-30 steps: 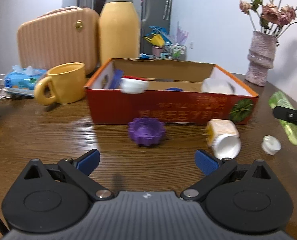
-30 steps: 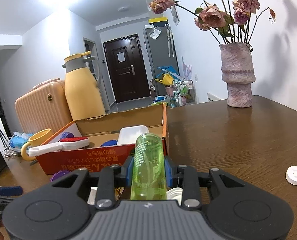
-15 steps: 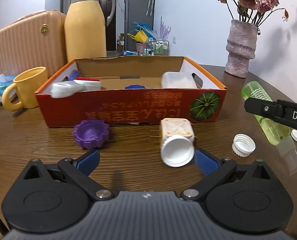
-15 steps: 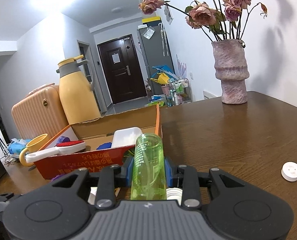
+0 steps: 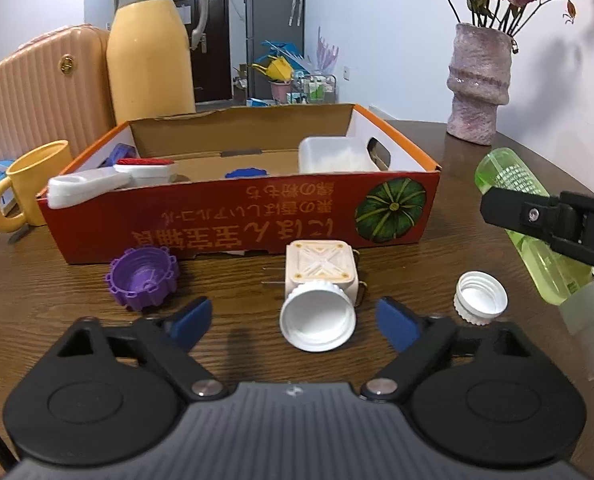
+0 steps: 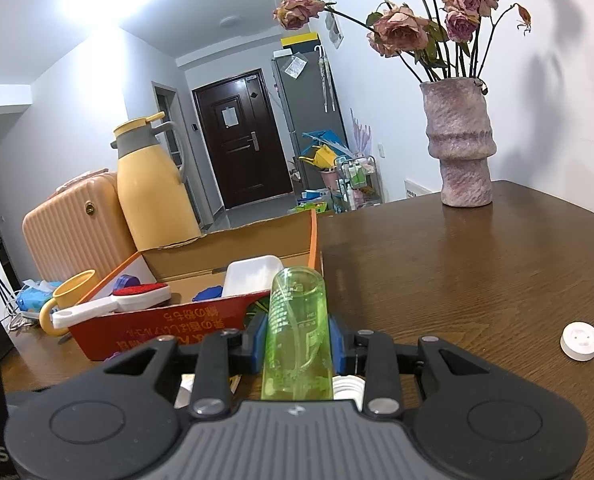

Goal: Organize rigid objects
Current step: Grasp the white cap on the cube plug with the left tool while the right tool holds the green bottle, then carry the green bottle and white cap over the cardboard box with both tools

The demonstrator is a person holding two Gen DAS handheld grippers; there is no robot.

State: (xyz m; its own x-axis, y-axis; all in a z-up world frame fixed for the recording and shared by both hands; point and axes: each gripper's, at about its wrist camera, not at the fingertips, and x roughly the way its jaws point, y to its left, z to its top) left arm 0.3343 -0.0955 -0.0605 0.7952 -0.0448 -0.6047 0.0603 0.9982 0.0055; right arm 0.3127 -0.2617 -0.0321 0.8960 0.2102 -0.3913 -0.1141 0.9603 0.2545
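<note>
Rigid objects partly in the orange cardboard box (image 5: 233, 216), partly loose on the wooden table (image 5: 57, 280) in front of it. Left to right, left wrist view: yellow mug (image 5: 29, 184) beside the box; purple ribbed cap (image 5: 143, 276) on the table; cream square jar (image 5: 319, 292) lying on its side, white lid toward the camera, between the left gripper (image 5: 293, 320) pads; white screw cap (image 5: 481, 296) just right. Left jaws have just been closing, not yet touching the jar. Right gripper (image 6: 297, 340) clenched on the green bottle (image 6: 297, 332), held above the table right of the box. Small white disc (image 6: 580, 341) far right.
</note>
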